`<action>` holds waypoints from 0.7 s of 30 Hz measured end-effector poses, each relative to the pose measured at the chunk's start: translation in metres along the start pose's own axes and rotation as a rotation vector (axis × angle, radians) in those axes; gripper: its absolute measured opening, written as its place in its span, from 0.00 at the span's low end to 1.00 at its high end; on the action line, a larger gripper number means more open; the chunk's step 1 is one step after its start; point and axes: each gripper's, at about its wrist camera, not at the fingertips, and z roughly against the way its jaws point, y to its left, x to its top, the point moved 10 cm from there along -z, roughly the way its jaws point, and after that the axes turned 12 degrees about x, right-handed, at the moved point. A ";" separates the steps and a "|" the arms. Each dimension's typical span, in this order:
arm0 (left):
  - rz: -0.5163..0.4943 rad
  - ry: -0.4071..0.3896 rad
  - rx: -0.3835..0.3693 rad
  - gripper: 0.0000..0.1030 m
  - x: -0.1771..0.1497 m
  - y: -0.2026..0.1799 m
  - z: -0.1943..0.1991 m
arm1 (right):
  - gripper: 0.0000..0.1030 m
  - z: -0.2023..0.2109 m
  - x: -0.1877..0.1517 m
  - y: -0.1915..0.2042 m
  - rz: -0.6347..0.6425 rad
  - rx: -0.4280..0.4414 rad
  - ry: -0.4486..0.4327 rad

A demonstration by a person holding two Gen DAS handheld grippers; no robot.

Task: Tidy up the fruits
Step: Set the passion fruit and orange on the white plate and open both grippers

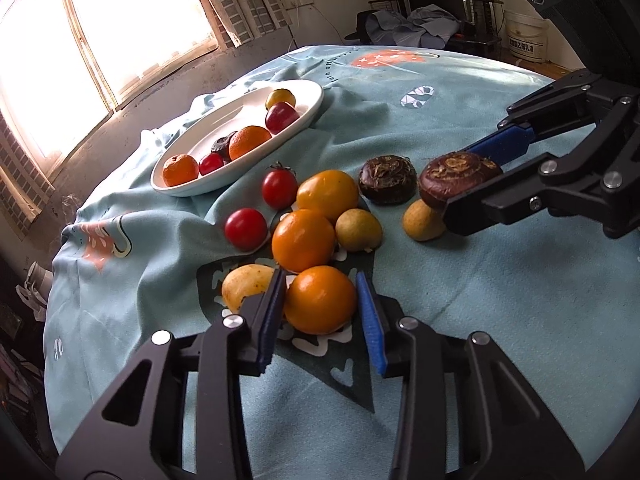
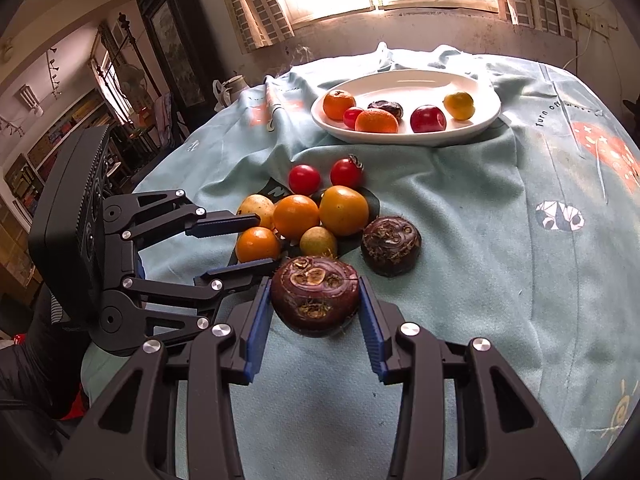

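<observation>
My right gripper [image 2: 316, 300] clasps a water chestnut [image 2: 315, 296]. My left gripper [image 1: 320, 300] brackets an orange [image 1: 320, 300]; contact unclear. Tablecloth [image 2: 480, 240] reads "Turn off".

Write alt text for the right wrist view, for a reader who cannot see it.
The right gripper grips a dark brown water chestnut above a pale blue cloth. Beside it the left gripper closes around an orange at the edge of a cluster of loose fruit. Behind, a white plate holds more fruit.
</observation>
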 end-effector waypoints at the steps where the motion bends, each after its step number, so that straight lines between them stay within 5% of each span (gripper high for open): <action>1: 0.005 0.000 -0.001 0.36 0.000 0.001 0.000 | 0.41 0.000 0.000 0.000 0.001 0.001 -0.001; 12: 0.180 -0.048 -0.104 0.36 0.011 0.012 0.026 | 0.41 0.001 0.000 0.007 0.005 0.038 -0.009; 17: 0.309 -0.015 -0.253 0.36 0.025 0.021 0.029 | 0.41 -0.005 0.007 0.015 -0.055 0.176 0.016; 21: 0.369 -0.017 -0.245 0.36 0.055 0.043 0.015 | 0.41 0.006 0.051 -0.003 -0.036 0.100 -0.095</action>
